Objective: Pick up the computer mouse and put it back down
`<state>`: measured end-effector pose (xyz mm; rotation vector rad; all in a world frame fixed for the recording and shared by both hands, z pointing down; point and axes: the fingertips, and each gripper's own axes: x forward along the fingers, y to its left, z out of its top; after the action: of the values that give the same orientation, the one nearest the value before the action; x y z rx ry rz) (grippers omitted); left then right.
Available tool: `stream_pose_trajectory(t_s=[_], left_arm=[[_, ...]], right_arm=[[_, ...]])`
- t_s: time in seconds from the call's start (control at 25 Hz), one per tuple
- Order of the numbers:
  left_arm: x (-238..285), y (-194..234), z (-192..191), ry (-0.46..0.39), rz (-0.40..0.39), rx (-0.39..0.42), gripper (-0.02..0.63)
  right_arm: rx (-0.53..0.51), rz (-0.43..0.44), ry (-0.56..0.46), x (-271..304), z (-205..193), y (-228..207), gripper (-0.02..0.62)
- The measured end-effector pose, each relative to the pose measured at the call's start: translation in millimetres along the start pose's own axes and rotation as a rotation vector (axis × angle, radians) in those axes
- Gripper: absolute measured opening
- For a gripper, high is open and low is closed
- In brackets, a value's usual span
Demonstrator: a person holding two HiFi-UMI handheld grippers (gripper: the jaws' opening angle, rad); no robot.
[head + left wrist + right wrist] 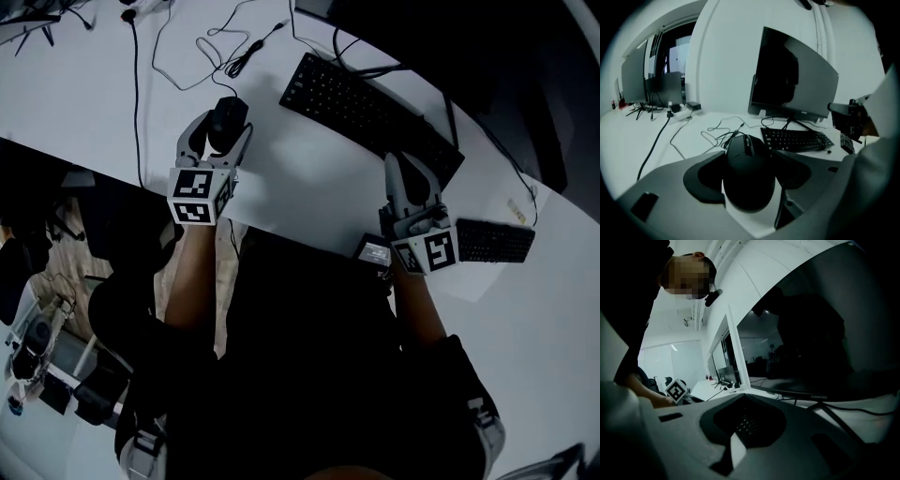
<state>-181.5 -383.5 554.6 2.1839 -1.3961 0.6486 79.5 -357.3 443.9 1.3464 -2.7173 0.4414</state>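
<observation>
Widest of all, a white counter (309, 187), bare between the things. Next, a dark monitor (792, 79) standing at the back, then a black keyboard (366, 112) lying flat before it.

Left claw (221, 131) astride the mouse (749, 171), jaws spread wide, one on each flank. No squeeze to be seen, so judged open around it, not gripping. Right claw (405, 178) by the keyboard's near end, jaws drawn together on nothing.

Mouse resting flat on the counter, left of the keyboard and apart from it, nose pointing away toward the monitor. Probably light, with a hard plastic shell, smooth and rounded, so apt to squirt upward out of a pinch set too high. Best taken low on the two flanks, about mid-length, pads square to the sides, clear of buttons and wheel. Not fragile under a modest squeeze, yet no call for force.

Smallest, the thin cable (236, 64) trailing from the nose in loose loops. Limp, seemingly with slack enough for a short lift, though likely to drag a little. Worth lifting straight up and setting down flat.
</observation>
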Motion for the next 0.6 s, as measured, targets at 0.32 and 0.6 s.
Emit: stream_pose_trajectory(t_s=[0.32, 0.6], left_arm=[[12, 5, -75, 0.16, 0.044, -0.035, 0.299], [18, 1, -93, 0.2, 0.044, -0.002, 0.299]], right_arm=[[0.022, 0.013, 0.053, 0, -27, 3, 0.003], [0.035, 0.013, 0.072, -3, -40, 5, 0.003]])
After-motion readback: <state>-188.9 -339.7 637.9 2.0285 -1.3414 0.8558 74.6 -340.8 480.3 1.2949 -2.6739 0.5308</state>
